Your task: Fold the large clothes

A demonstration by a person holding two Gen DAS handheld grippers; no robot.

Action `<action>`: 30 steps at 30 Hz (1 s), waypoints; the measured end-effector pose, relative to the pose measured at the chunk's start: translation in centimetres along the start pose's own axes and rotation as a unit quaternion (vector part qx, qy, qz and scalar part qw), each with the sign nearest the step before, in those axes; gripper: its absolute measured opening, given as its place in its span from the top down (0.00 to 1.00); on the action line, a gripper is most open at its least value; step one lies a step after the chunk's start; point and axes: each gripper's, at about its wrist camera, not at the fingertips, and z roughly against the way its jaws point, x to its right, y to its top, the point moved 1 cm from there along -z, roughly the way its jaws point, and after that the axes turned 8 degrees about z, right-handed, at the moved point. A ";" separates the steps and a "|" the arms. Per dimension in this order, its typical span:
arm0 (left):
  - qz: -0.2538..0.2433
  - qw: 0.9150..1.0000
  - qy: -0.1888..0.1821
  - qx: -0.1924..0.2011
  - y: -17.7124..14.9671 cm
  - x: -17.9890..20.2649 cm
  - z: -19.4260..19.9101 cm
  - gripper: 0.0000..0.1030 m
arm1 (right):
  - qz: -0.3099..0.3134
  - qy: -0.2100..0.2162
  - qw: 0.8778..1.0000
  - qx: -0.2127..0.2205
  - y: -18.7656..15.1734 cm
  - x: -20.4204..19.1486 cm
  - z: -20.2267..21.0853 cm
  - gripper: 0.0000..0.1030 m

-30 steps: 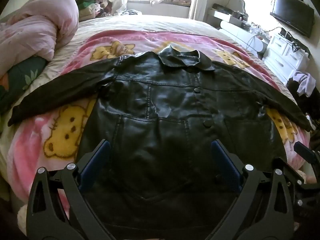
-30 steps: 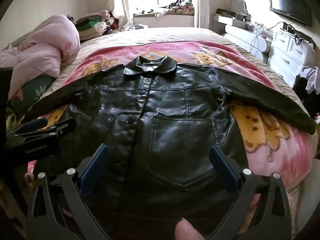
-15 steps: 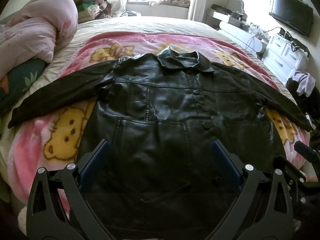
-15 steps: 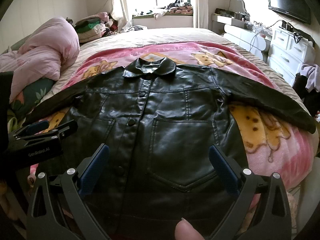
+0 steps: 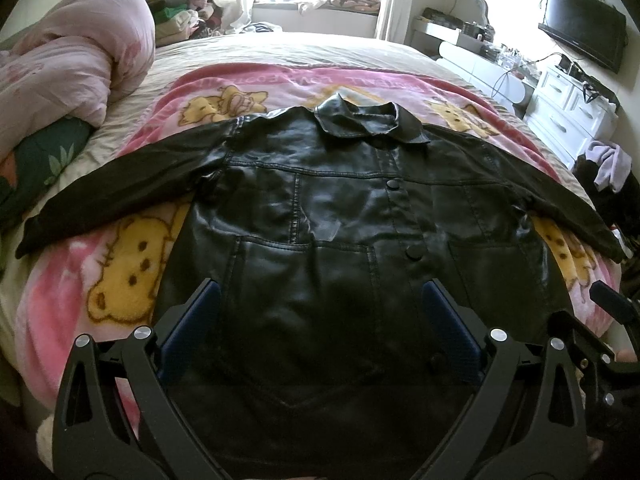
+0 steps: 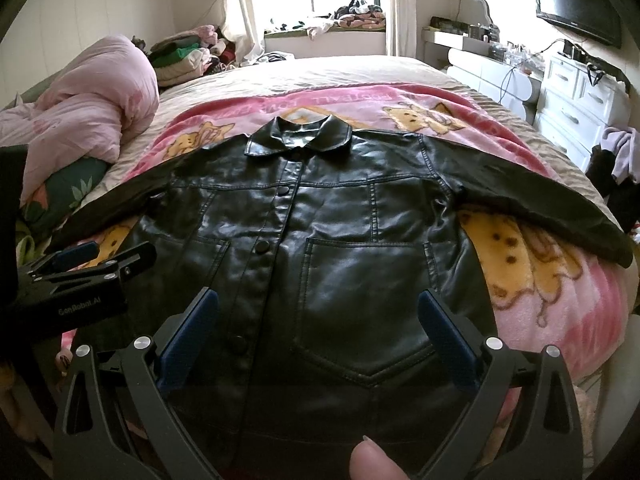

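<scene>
A black leather jacket [image 5: 320, 216] lies flat, front up and buttoned, on a pink cartoon blanket [image 5: 132, 280]; it also shows in the right wrist view [image 6: 332, 232]. Its collar [image 6: 298, 138] points to the far side and both sleeves spread out sideways. My left gripper [image 5: 320, 312] is open and empty above the jacket's lower left part. My right gripper [image 6: 318, 316] is open and empty above the lower right pocket. The left gripper also shows at the left edge of the right wrist view [image 6: 92, 256].
A pink duvet [image 5: 72, 56] is bunched on the bed's left side. White drawers [image 6: 580, 100] and a wall TV [image 6: 576, 0] stand at the right. Folded clothes [image 6: 184, 52] pile near the window. Clothes [image 5: 608, 164] hang by the bed's right edge.
Both grippers have risen or tilted up slightly, so the jacket sits a little lower in both views. Both stay open. The jacket has not moved.
</scene>
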 end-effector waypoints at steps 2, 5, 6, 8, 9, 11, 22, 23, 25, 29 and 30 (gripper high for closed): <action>0.000 1.000 0.000 0.000 0.0 0.0 0.0 0.09 | 0.000 -0.001 1.000 0.000 0.0 0.0 0.0 0.04; 0.000 1.000 0.000 0.000 0.0 0.0 0.0 0.09 | 0.000 -0.002 1.000 0.001 0.0 0.0 0.0 0.04; 0.000 1.000 0.000 0.000 0.0 0.0 0.0 0.09 | 0.000 -0.003 1.000 0.001 0.0 0.0 0.0 0.04; 0.000 1.000 0.000 0.000 0.0 0.0 0.0 0.09 | 0.000 -0.003 1.000 0.002 0.0 0.1 -0.1 0.04; 0.000 1.000 0.000 0.000 0.0 0.0 0.0 0.09 | 0.000 -0.003 1.000 0.002 0.0 0.1 -0.1 0.04; 0.000 1.000 0.001 0.000 0.0 0.0 0.0 0.09 | -0.001 -0.004 1.000 0.002 0.0 0.2 -0.2 0.04; -0.001 1.000 0.001 0.001 0.1 -0.1 -0.2 0.09 | 0.003 -0.012 1.000 0.008 0.3 0.1 -0.1 0.04; -0.001 1.000 0.000 0.001 0.1 -0.1 -0.2 0.09 | 0.003 -0.012 1.000 0.008 0.3 0.1 -0.1 0.04; -0.001 1.000 0.000 0.000 0.1 -0.1 -0.2 0.09 | 0.004 -0.013 1.000 0.008 0.3 0.1 -0.1 0.04; -0.001 1.000 0.001 0.001 0.1 -0.1 -0.2 0.09 | 0.003 -0.013 1.000 0.008 0.3 0.2 -0.1 0.04; -0.001 1.000 0.000 0.001 0.1 -0.2 -0.2 0.09 | 0.003 -0.013 1.000 0.010 0.3 0.2 -0.1 0.04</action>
